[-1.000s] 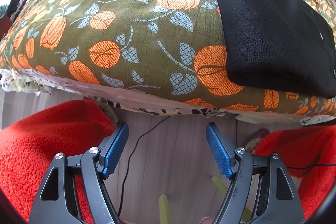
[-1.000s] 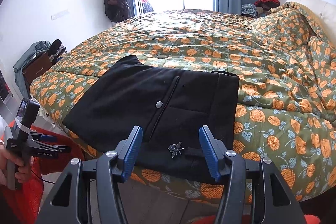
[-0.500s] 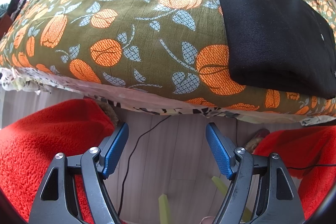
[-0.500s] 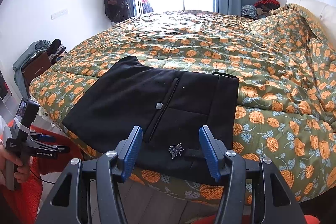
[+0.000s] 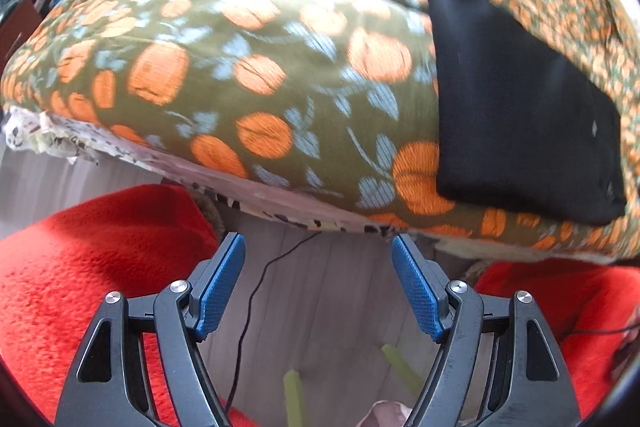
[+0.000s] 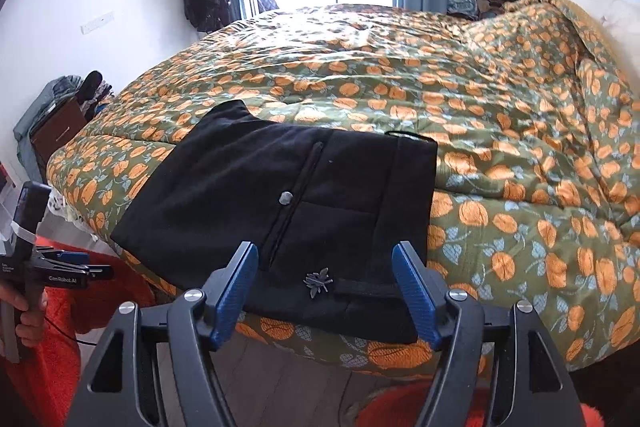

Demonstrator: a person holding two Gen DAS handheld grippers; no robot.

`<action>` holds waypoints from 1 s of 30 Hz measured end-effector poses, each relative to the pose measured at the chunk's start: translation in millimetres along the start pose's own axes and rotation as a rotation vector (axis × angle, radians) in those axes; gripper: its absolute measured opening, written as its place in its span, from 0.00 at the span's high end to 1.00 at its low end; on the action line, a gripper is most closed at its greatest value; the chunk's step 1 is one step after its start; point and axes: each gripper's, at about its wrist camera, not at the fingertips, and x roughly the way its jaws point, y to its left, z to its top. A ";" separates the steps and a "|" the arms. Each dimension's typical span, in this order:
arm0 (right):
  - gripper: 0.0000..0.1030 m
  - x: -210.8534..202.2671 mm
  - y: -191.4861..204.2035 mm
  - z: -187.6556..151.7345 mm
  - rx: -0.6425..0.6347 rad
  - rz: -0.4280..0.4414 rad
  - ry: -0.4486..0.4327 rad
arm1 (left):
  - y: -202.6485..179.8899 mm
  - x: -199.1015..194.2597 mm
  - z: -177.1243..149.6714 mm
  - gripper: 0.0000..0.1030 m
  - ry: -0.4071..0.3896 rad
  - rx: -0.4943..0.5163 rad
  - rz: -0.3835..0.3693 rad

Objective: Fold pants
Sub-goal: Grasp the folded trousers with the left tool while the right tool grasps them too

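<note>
**Folded black pants at the bed's near edge, both grippers clear of them**

We find the black pants (image 6: pixel 280 211) lying folded into a compact block on the orange-and-green floral quilt (image 6: pixel 500 131), right at the near edge of the bed, their lower hem slightly overhanging the side. A small silver button (image 6: pixel 286 197) sits near the middle of the top layer beside a vertical seam; a metal insect-shaped ornament (image 6: pixel 318 281) rests near the front edge.

Our right gripper (image 6: pixel 326 291) hangs in front of the pants, over the floor just off the bed edge. Its blue pads (image 6: pixel 234 293) are drawing apart, with nothing pinched between them; the cloth shows behind the gap and is not touched.

Our left gripper (image 5: pixel 318 289) points steeply down at the pale floor (image 5: pixel 320 299) beside the bed, jaws spread wide and empty. From its view the pants (image 5: pixel 520 99) lie up and to the right, well apart from it. A thin black cable (image 5: pixel 256 291) runs across the floor between its fingers. Red fleece (image 5: pixel 100 267) fills both lower corners. That view is somewhat blurred.

In the right wrist view the left gripper (image 6: pixel 86 265) appears at far left, held in a hand (image 6: pixel 24 319).
</note>
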 end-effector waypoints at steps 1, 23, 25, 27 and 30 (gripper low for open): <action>0.32 -2.7 -9.4 0.5 0.051 0.019 -0.007 | 5.6 -6.2 3.5 0.25 -0.015 -0.025 -0.020; 0.30 130.3 -110.8 18.9 0.450 0.446 0.423 | -101.0 43.6 96.8 0.28 0.167 0.116 -0.349; 0.48 122.9 -94.8 29.4 0.346 0.405 0.426 | -113.0 30.4 93.4 0.68 0.132 0.179 -0.281; 0.60 106.5 -78.8 40.5 0.250 0.395 0.402 | -121.7 10.6 94.8 0.81 0.097 0.237 -0.267; 0.67 78.4 -68.5 58.9 0.233 0.475 0.328 | -134.2 -30.8 108.6 0.83 0.039 0.281 -0.342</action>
